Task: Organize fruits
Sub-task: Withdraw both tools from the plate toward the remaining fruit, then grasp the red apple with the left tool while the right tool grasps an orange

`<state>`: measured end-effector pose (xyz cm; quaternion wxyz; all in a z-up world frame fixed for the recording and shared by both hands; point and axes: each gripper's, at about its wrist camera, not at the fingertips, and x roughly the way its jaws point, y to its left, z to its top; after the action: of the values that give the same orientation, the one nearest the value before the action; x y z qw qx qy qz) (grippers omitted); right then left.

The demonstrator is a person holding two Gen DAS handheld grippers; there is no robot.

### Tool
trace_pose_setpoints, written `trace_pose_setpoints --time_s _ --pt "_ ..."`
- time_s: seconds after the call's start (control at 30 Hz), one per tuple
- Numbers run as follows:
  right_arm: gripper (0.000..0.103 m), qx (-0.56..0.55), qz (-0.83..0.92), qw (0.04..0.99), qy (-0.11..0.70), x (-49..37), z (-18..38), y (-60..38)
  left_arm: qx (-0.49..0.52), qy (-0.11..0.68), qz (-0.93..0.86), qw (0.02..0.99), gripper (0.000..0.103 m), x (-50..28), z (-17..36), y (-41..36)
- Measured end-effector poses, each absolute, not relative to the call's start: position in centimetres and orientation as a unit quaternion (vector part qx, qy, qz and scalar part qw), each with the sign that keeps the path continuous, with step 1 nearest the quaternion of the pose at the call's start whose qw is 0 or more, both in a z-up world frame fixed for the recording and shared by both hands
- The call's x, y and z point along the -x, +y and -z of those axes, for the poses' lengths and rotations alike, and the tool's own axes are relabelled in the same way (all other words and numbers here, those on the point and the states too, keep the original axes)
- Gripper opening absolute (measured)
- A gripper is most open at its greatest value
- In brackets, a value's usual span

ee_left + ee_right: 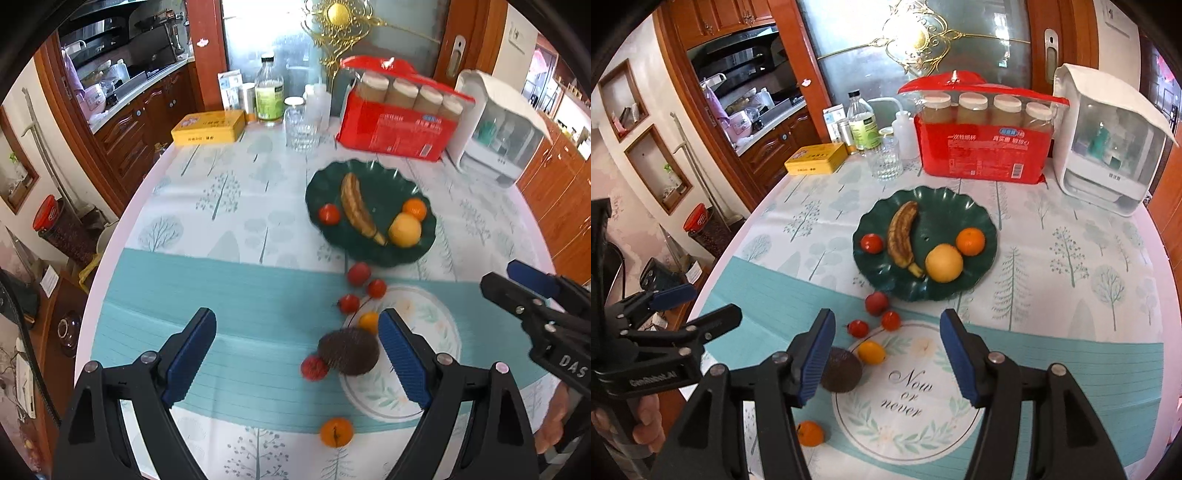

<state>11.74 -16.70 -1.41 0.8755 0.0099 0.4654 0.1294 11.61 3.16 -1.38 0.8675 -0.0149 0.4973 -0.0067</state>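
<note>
A dark green plate (886, 273) (388, 177) holds a banana (901, 236), a red tomato (871, 243), an orange (970, 240) and a yellow fruit (943, 263). On the tablecloth lie a dark avocado (842, 373) (349, 350), a small yellow fruit (871, 352), three red fruits (876, 302), and a tangerine (810, 432) (336, 432). My left gripper (297, 350) is open, the avocado just inside its right finger. My right gripper (886, 354) is open above the small yellow fruit, empty.
At the table's back stand a yellow tin (816, 158), a glass (885, 160), bottles (862, 125), a red pack of jars (986, 140) and a white appliance (1108, 147). A red fruit (314, 367) lies left of the avocado.
</note>
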Motion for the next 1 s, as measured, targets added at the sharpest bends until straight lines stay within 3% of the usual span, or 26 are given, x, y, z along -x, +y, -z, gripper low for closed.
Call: trace_pose_setpoints --time_s 0.5,1.0 --pt "0.059 0.038 -0.210 0.791 0.573 -5.5 13.7 -11.7 0.029 0.573 -0.024 0.818 0.089 -7.2 11.4 6.3" --pt "0.059 0.112 -0.287 0.775 0.551 -3.1 17.3 -6.0 0.052 0.583 -0.042 0.809 0.089 -5.6 14.6 7.7"
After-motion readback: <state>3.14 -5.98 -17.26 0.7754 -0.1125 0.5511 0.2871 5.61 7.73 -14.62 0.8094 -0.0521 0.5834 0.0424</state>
